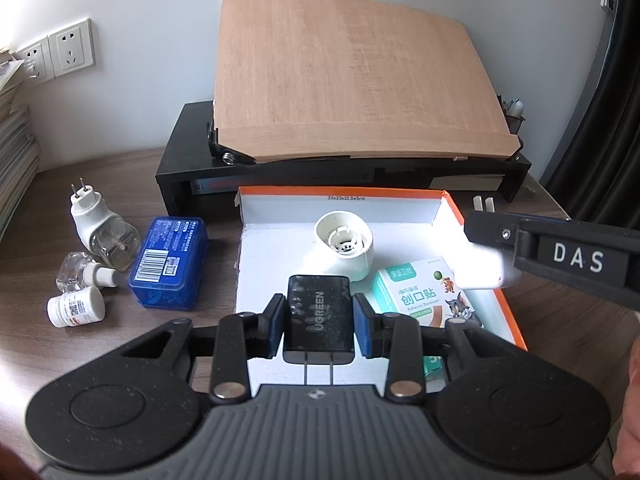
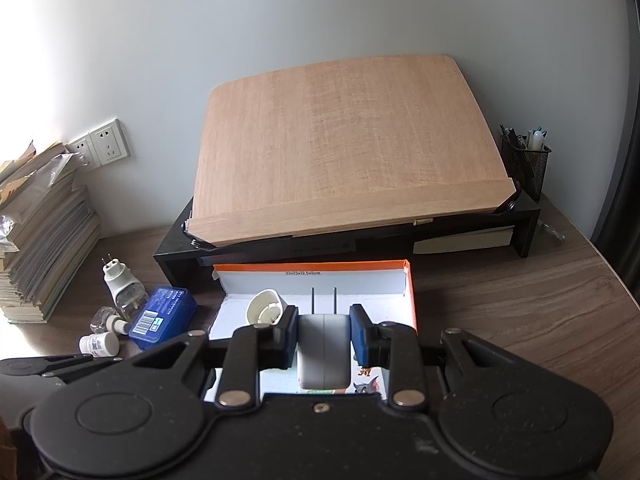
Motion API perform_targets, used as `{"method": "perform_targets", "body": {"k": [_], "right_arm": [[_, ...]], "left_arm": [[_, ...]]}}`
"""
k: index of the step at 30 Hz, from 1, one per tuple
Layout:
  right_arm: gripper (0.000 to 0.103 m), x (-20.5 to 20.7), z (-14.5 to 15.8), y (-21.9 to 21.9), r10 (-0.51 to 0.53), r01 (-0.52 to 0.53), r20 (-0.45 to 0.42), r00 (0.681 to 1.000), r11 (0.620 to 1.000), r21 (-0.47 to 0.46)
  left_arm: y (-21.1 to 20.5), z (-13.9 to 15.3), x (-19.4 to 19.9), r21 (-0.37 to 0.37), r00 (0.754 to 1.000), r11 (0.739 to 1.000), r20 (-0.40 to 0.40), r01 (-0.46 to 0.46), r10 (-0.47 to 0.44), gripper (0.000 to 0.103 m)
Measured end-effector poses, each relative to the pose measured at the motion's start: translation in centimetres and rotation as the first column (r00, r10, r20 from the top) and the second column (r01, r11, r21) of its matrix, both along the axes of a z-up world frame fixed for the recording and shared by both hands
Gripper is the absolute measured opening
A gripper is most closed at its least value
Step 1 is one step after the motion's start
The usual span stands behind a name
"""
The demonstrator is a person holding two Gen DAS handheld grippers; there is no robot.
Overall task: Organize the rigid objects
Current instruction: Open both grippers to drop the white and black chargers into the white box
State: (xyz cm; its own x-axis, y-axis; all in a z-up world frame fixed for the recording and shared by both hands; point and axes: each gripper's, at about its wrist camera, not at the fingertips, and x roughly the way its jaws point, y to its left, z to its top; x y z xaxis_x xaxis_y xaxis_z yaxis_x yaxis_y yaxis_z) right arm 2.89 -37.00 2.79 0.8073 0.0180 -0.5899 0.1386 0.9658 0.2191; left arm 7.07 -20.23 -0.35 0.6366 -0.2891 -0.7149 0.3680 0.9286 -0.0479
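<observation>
My left gripper [image 1: 319, 322] is shut on a black UGREEN charger [image 1: 319, 312], prongs toward the camera, held over the near edge of the orange-rimmed white box [image 1: 344, 204]. My right gripper [image 2: 323, 334] is shut on a white charger [image 2: 323, 350] with its prongs pointing away; in the left wrist view that white charger [image 1: 486, 270] hangs over the box's right side. Inside the box lie a white round plug-in holder [image 1: 344, 246] and a bandage carton [image 1: 424, 292]. Left of the box on the desk are a blue case [image 1: 170, 264], a white plug-in vaporizer [image 1: 102, 228], a clear refill bottle [image 1: 86, 274] and a small white pill bottle [image 1: 76, 306].
A slanted wooden board [image 1: 352, 76] rests on a black monitor riser [image 1: 176, 172] right behind the box. A stack of books [image 2: 44, 236] fills the far left, wall sockets [image 1: 74, 48] sit above the desk, and a mesh pen cup [image 2: 526, 164] stands at the riser's right end.
</observation>
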Motion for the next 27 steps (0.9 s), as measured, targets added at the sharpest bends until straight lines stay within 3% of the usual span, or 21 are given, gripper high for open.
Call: {"method": "perform_targets", "body": {"k": [22,27], "right_arm": [[0.035,4.3,-2.3,-1.9,0.012,-0.014,-0.06,0.998,0.999,-0.032],[0.038,4.2,-1.7,-2.4,-0.034,0.035,0.007,0.999,0.998,-0.049]], "left_arm": [[-0.9,-1.0,1.1,-0.002,1.0,1.0,-0.028,-0.008,0.008,0.036],[-1.4,-1.3,1.2,0.0,0.999,1.0,-0.033,-0.004,0.004,0.036]]}}
